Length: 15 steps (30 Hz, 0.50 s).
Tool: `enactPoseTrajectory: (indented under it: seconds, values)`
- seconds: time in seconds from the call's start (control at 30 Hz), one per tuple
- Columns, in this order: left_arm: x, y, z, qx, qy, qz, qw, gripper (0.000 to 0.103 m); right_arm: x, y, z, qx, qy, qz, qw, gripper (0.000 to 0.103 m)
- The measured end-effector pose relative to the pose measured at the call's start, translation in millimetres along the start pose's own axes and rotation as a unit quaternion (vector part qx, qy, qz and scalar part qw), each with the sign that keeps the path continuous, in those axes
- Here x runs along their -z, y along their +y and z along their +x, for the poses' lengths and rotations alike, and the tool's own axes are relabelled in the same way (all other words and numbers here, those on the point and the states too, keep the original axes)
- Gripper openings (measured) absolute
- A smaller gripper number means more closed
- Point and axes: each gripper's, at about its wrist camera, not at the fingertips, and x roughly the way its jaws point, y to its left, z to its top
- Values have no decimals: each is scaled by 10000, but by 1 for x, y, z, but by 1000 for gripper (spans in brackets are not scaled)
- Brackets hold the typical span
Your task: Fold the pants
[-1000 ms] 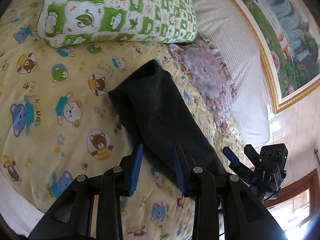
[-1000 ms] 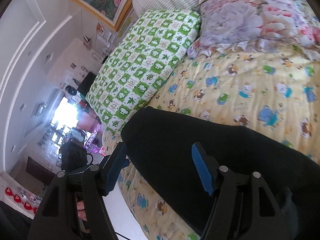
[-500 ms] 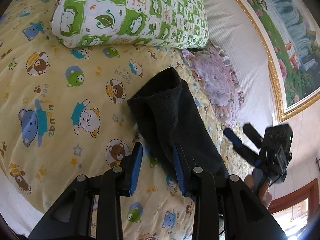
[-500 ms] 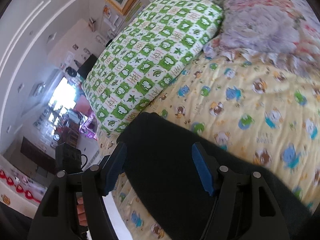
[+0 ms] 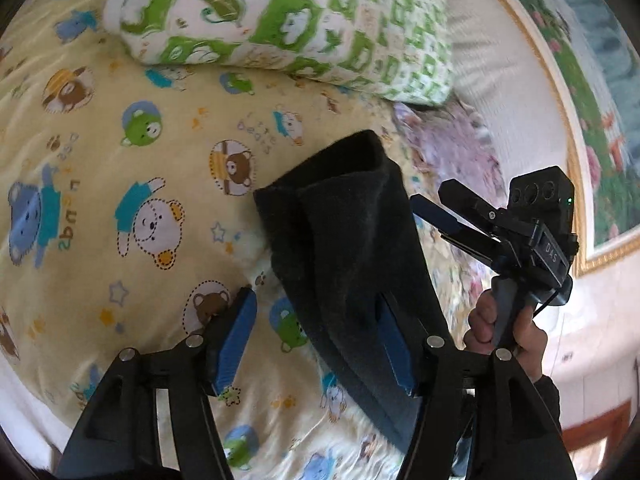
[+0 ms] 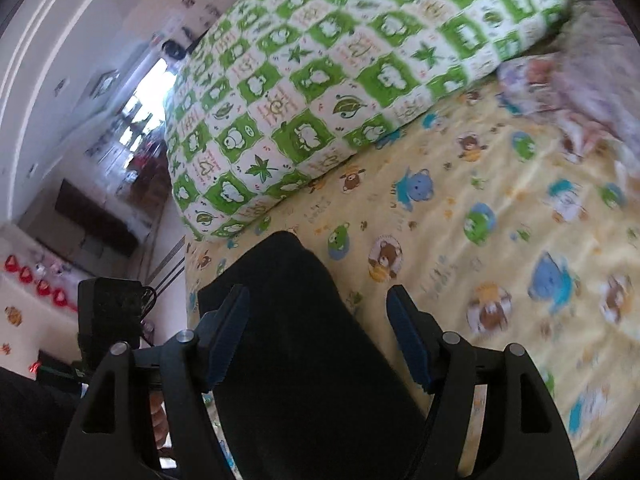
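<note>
The black pants point(image 5: 344, 248) are laid on the bed's yellow bear-print sheet point(image 5: 120, 168); in the left wrist view their long axis is seen running from about five o'clock up to about eleven o'clock, ending in a folded, doubled end towards the green-and-white checked pillow point(image 5: 280, 16); in the right wrist view the same band point(image 6: 304, 344) is seen running from six o'clock up to twelve o'clock. The near end of the pants is cut off by the lower frame edge and by the gripper bodies in both views; the far background is blurred, and the floral cushion point(image 5: 452, 148) is hard to make out.

The jaws of the left gripper point(image 5: 320, 340) are opening; the fabric's edge is draped over the right-hand blue pad, while the other pad is clear of it above the sheet; no pinch is seen. The jaws of the right gripper point(image 6: 316, 336) are spread, the pants lying below and between them, not pressed. The right gripper is also seen at three o'clock in the left wrist view, held by a hand point(image 5: 504, 328), beside the pants.
</note>
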Motion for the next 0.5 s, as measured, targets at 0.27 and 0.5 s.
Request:
enactPoseTrajectory:
  seconds: [0.27, 0.5]
  values:
    - [-12, -1, 14, -160, -23, -120, 9998, 21, -14, -2, 48, -298, 727, -167, 9968, 59]
    - [-11, -7, 8, 196, -59, 1, 9998, 11, -3, 7, 41, -337, 487, -266, 9979, 29]
